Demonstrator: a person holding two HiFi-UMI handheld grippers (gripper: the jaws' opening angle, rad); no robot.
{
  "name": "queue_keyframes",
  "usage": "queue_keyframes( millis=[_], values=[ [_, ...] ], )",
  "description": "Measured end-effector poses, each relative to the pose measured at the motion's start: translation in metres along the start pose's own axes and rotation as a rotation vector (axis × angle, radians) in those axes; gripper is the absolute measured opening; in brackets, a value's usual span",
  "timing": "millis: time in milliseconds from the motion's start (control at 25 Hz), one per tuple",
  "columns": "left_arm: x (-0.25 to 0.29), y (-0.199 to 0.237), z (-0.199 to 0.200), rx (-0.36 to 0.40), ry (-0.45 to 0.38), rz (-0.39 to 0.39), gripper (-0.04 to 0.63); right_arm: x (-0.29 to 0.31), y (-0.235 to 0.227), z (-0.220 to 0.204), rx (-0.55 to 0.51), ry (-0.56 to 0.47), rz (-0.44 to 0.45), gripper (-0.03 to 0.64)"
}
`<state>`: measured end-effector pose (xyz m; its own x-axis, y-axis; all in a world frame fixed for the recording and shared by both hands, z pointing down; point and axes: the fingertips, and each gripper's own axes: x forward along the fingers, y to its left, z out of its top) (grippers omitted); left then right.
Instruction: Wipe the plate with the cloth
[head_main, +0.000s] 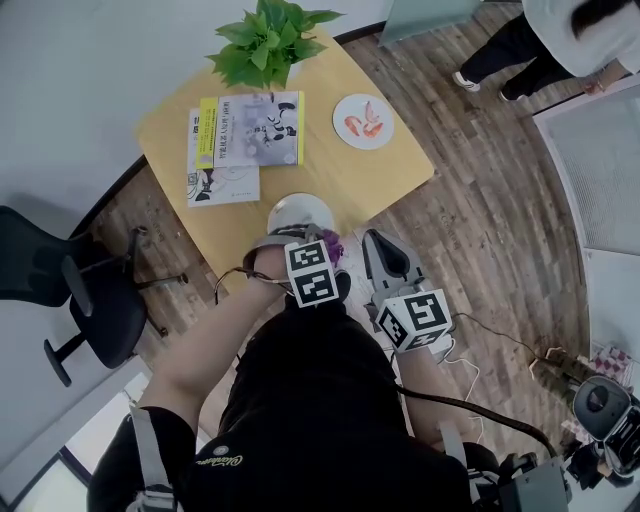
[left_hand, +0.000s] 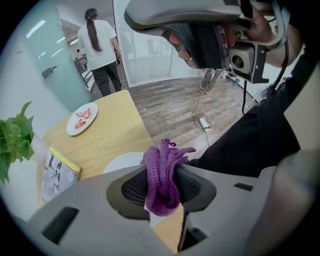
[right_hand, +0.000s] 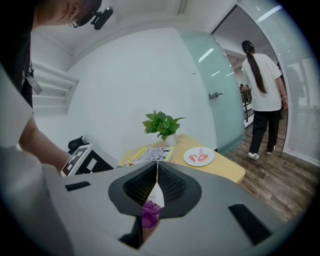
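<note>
A wooden table (head_main: 380, 170) is carrying the white plate (head_main: 298, 212). Just beside the plate, the left gripper (left_hand: 162, 187) is pinching the purple cloth (left_hand: 162, 165). The right gripper (right_hand: 156, 182), jaws together, is holding nothing. Wiping risks pushing the unheld plate away.

Nothing legible anywhere in this one. The magazines (head_main: 245, 130) carry printed covers (far too small to make out), and the yellow script logo (head_main: 215, 462) on the person's dark garment (head_main: 320, 400) can't be read either.
</note>
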<state>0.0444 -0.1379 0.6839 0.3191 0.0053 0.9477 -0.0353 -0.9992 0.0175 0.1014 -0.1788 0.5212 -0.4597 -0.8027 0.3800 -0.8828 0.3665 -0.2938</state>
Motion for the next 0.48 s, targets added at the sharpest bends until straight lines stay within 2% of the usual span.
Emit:
queue_keyframes(
  millis=[360, 480],
  values=[
    [-0.002, 0.001, -0.007, -0.023, -0.013, 0.004, 0.129, 0.000, 0.002, 0.001, -0.003, 0.000, -0.003, 0.009],
    [-0.012, 0.003, -0.010, -0.057, -0.038, 0.004, 0.129, -0.001, 0.002, 0.004, -0.007, -0.004, -0.004, 0.009]
  ],
)
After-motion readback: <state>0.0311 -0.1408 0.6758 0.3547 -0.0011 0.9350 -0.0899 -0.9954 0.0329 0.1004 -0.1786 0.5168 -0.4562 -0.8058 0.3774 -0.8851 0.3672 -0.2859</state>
